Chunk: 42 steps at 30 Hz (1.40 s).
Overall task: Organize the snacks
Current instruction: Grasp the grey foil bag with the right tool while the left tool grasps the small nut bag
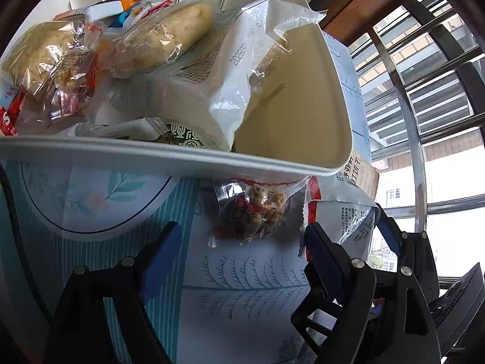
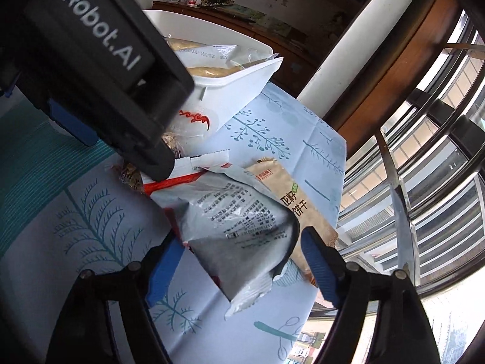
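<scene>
A white bin point(image 1: 169, 148) piled with wrapped snacks stands on the leaf-print tablecloth point(image 1: 248, 276). Just in front of its rim lies a clear packet of brown nuggets point(image 1: 254, 212), and my left gripper point(image 1: 241, 236) is open with its fingertips on either side of the packet's near end. A crumpled silver packet with black print point(image 2: 239, 224) lies between the blue pads of my right gripper point(image 2: 242, 254), whose tips stand right at the packet's edges; no squeeze shows. A brown biscuit packet point(image 2: 288, 194) lies partly under it. The left gripper's black body point(image 2: 100, 69) fills the upper left.
The table's edge point(image 2: 339, 182) runs close on the right, with a metal window railing point(image 2: 403, 227) beyond it. A wooden cabinet point(image 2: 242, 21) stands behind the bin point(image 2: 242, 85). A white pillar point(image 2: 357, 36) rises at the back.
</scene>
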Each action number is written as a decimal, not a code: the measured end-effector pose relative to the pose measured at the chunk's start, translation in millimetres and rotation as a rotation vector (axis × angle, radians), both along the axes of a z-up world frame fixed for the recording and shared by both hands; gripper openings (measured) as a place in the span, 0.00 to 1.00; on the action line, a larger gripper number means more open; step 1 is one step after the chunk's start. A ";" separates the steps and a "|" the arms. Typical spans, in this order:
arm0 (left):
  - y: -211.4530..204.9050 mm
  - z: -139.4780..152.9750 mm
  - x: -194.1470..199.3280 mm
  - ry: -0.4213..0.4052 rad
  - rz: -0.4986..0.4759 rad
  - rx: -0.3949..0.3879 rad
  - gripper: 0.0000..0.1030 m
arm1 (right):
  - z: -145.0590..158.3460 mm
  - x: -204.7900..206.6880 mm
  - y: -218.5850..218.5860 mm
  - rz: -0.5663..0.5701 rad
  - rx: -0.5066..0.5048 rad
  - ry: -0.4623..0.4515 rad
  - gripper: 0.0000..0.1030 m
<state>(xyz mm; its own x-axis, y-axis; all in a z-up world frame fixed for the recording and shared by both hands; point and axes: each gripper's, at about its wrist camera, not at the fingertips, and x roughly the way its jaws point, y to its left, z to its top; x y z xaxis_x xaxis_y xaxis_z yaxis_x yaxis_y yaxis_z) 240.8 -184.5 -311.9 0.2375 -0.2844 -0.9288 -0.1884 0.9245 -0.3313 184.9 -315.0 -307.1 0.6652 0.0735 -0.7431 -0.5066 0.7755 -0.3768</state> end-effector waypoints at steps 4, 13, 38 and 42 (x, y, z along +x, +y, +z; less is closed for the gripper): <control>-3.5 -2.8 4.3 0.000 0.010 -0.015 0.76 | -1.5 1.2 -1.0 0.005 0.016 -0.003 0.71; -11.7 -6.7 11.7 -0.011 0.059 -0.056 0.65 | -1.0 2.5 -6.7 0.007 0.059 -0.001 0.69; -8.5 -2.9 1.8 -0.046 0.139 -0.145 0.32 | -0.1 -0.4 -7.4 0.014 0.093 0.002 0.67; 0.0 -2.6 -3.0 -0.052 0.150 -0.176 0.32 | 2.0 -0.8 -7.2 0.018 0.113 0.008 0.67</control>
<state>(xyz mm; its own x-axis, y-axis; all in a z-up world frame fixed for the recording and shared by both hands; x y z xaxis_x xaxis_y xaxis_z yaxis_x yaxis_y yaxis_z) 237.8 -184.5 -314.5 0.3352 -0.3993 -0.8533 -0.2976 0.8145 -0.4980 184.1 -322.2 -305.1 0.6575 0.1684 -0.7344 -0.5231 0.8036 -0.2840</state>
